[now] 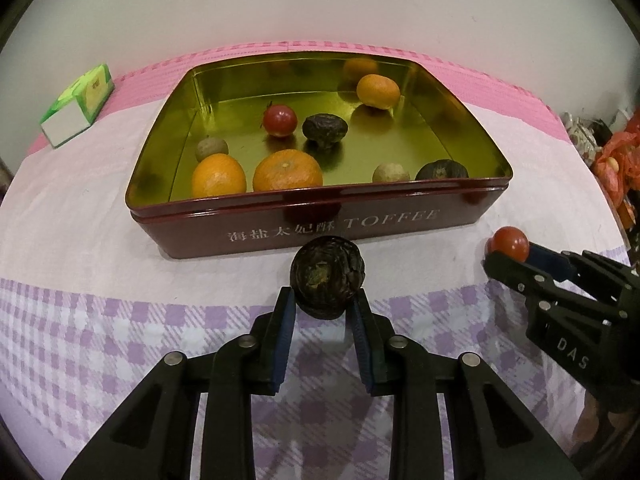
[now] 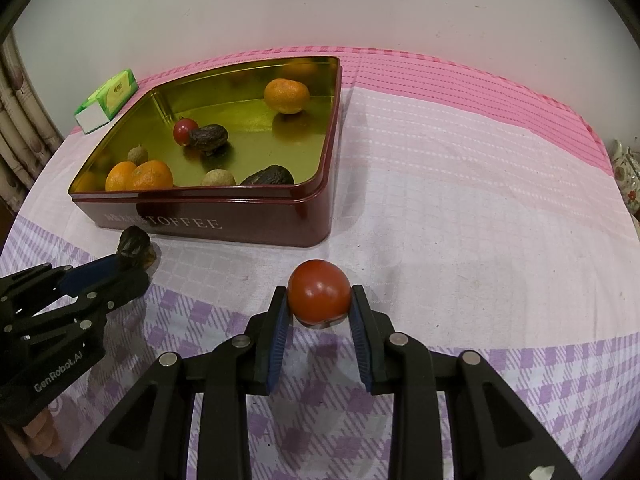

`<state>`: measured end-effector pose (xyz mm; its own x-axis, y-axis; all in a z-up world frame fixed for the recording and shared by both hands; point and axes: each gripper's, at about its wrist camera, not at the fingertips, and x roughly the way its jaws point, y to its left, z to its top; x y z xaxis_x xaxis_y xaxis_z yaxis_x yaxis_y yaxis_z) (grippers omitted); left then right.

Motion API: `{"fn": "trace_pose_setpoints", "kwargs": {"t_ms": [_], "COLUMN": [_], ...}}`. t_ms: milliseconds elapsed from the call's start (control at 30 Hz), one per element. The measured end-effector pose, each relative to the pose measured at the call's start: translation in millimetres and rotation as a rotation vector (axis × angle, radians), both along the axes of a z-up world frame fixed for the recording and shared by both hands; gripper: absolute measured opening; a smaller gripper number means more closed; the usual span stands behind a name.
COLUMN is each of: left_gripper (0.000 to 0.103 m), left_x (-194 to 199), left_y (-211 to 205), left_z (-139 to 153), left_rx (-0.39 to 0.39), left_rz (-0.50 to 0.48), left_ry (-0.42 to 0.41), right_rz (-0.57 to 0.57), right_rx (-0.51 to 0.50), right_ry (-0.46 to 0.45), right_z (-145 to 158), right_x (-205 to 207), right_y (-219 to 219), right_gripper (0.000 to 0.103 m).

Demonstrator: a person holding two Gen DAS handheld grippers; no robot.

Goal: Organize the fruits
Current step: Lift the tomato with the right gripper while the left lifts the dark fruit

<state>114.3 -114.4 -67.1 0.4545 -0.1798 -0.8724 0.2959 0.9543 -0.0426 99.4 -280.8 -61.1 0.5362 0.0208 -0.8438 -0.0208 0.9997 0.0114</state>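
The left gripper (image 1: 325,300) had its jaws closed on a dark wrinkled fruit (image 1: 327,277), pinching it at its widest part so the blue pads bore on both flanks. It sat just in front of the near wall of the tin (image 1: 360,222), probably so that a short lift would carry it over the rim. Whether the fruit was off the cloth (image 1: 80,240) or touching it, I could not tell.

The right gripper (image 2: 319,303) likewise had its jaws closed on a red fruit (image 2: 319,290), held at the middle, well to the right of the tin and nearer the viewer. A round, smooth fruit gripped this way looked apt to roll out if the squeeze slackened.

Inside the tin lay three oranges (image 1: 287,170), one red fruit, two dark ones and two small pale ones, scattered rather than grouped, with bare gold floor left at the right centre. The two held fruits seemed the last outside, so the job looked nearly done. A green box (image 1: 78,106) stood apart at the far left.
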Motion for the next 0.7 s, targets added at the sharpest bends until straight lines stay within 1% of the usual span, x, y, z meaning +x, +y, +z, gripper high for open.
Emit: {"fn": "trace_pose_setpoints", "kwargs": {"t_ms": [400,467,700], "left_gripper": [0.028,0.029,0.032], "left_x": [-8,-9,-9], "left_y": [20,20,15], "left_z": [1,1,1], "left_rx": [-0.006,0.01,0.023], "left_rz": [-0.006,-0.015,-0.013], "left_ry": [0.018,0.018,0.018], "right_rz": [-0.004,-0.008,-0.01], "right_rx": [0.001,0.006,0.013], "right_ry": [-0.002,-0.004,-0.005], "right_z": [0,0,-1], "right_x": [0,-1,-2], "right_y": [-1,-1,-2], "right_gripper": [0.028,0.029,0.029]}}
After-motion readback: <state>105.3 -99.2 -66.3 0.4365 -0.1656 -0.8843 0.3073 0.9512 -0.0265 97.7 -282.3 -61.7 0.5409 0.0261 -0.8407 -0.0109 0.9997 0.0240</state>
